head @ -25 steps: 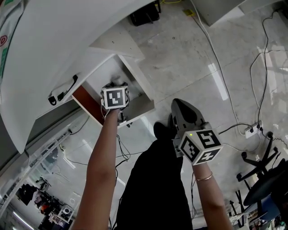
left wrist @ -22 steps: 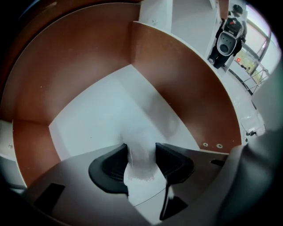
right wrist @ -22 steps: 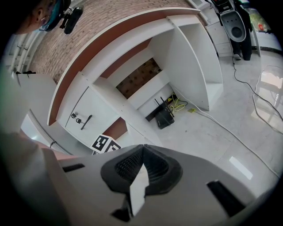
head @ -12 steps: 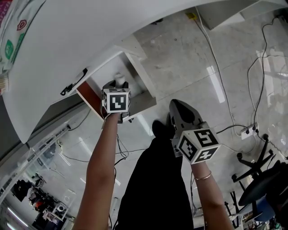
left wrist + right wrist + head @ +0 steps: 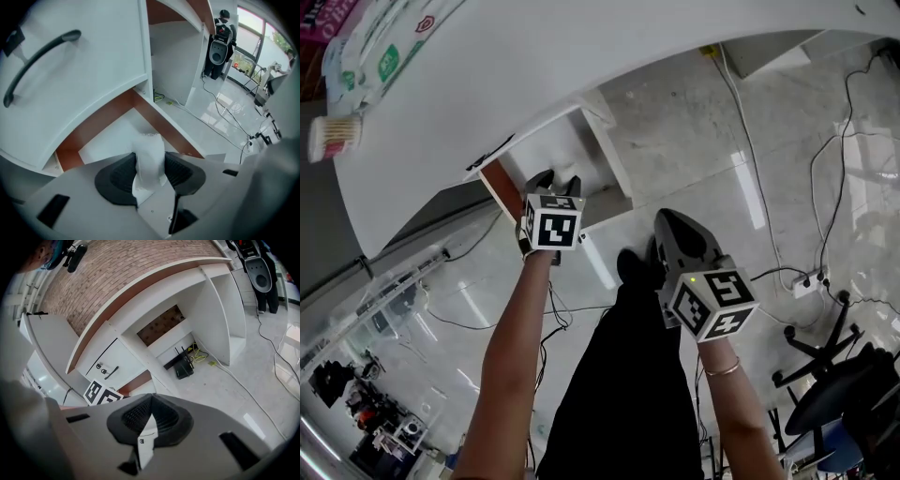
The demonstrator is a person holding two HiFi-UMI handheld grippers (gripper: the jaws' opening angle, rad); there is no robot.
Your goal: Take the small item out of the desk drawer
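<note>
Left gripper [image 5: 150, 164], jaws just closed on the small item [image 5: 150, 146], holds it above the drawer [image 5: 161, 124]; right gripper [image 5: 150, 409], closed and empty, is farther away.

White small item [image 5: 149, 157]; white drawer [image 5: 108, 143], reddish-brown side boards; black handle [image 5: 40, 54]; grey right gripper [image 5: 151, 404], black ribbed pads [image 5: 136, 416]; black-and-white square-patterned marker cube [image 5: 712, 305]; pale grey marbled floor [image 5: 694, 122]; red-brown brick-pattern wall [image 5: 122, 268]; black trousers [image 5: 623, 394].

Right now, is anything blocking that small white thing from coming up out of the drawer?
Nothing visible does. The left gripper has just been closing its jaws and now clamps the white item over the open drawer.
</note>
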